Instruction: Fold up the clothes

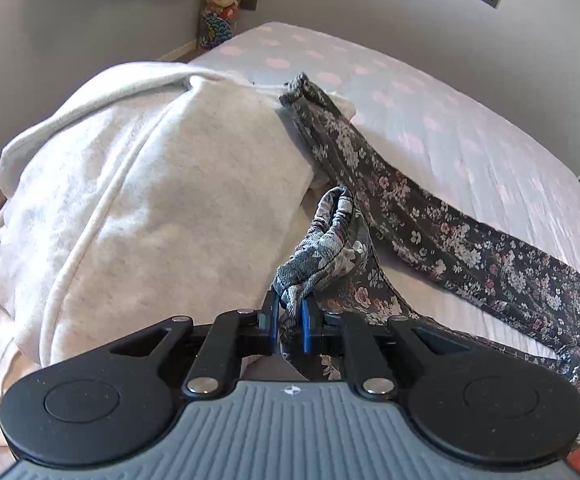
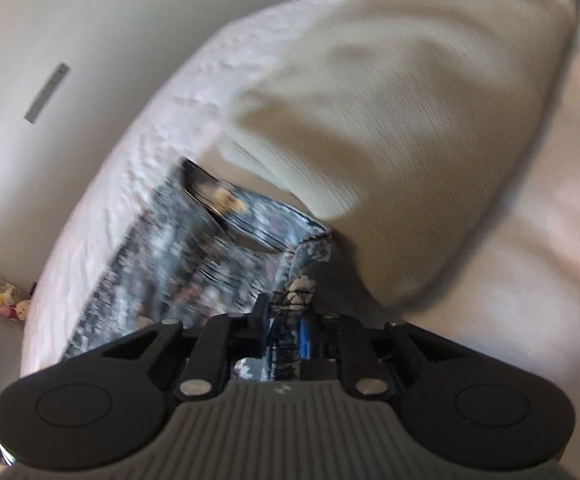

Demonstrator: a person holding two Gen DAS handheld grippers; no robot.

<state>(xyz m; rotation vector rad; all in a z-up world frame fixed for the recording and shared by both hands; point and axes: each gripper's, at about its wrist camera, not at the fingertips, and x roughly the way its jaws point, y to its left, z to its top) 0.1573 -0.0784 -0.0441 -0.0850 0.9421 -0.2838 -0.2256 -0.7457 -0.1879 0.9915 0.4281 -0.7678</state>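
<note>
Trousers (image 1: 430,216), floral, stretch away across the bed (image 1: 470,128); left gripper (image 1: 292,312) and right gripper (image 2: 285,316) are each clamped on the bunched waistband.

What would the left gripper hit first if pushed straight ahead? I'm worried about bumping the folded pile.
Probably the floral trousers themselves: the left gripper, shut on their waistband, points at fabric bunched just ahead. The white sweatshirt pile sits slightly left of that line, though depth is unclear.
</note>
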